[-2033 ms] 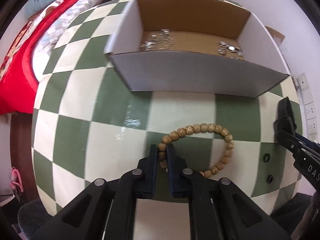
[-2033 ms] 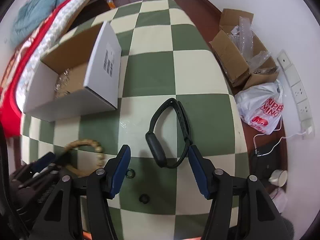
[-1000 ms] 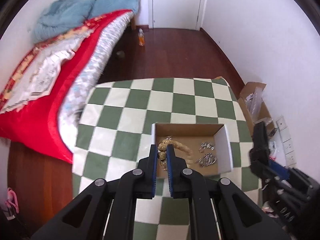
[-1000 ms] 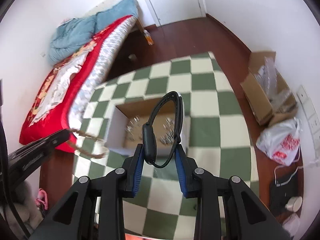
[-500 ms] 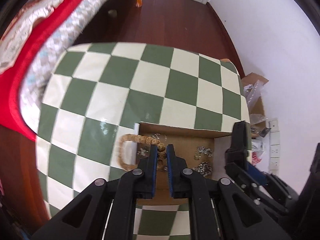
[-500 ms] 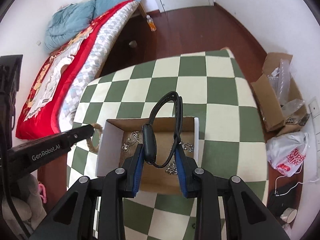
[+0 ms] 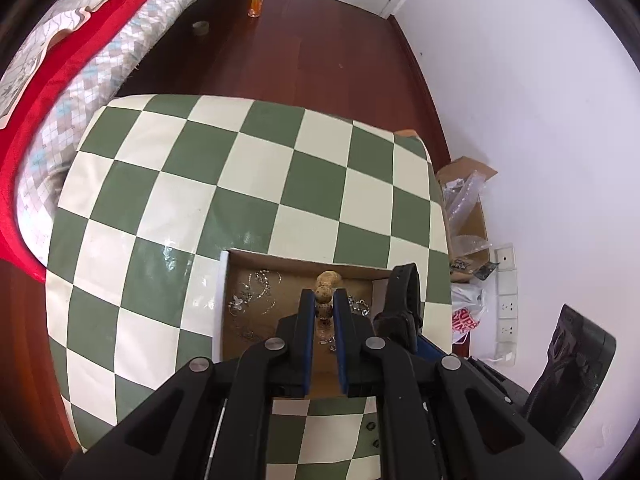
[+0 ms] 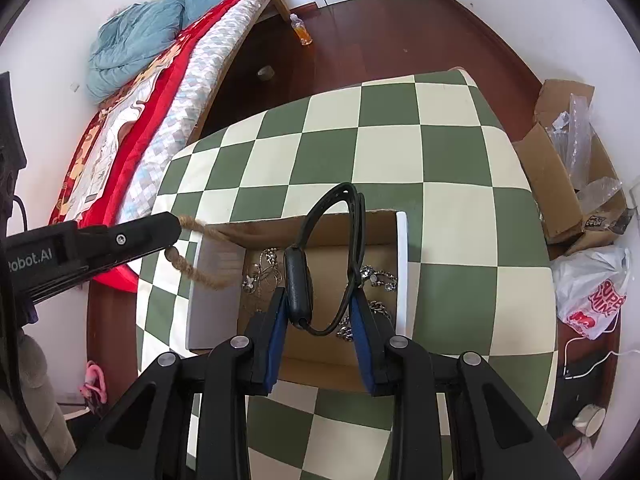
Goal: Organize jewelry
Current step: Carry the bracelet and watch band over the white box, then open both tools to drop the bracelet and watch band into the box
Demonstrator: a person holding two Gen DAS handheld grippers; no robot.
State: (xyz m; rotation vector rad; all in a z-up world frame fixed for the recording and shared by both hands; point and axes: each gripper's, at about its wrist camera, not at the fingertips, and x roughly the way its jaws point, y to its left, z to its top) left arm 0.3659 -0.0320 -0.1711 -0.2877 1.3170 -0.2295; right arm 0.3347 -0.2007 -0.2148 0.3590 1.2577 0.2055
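1. Two pieces are up in the air over the box (image 8: 401,272), neither dropped yet; silver chains (image 7: 256,292) already lie inside.
2. Left gripper (image 7: 323,312): jaws pinching the bead bracelet (image 7: 326,286), loop dangling ahead of the tips.
3. Right gripper (image 8: 320,312): jaws squeezing the black band (image 8: 298,284), which arches out past them above the box.

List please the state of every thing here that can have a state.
Cardboard box: open, silver jewelry inside.
Bead bracelet: held in the air above the box.
Black band: held above the box.
Left gripper: shut on the bracelet.
Right gripper: shut on the band.
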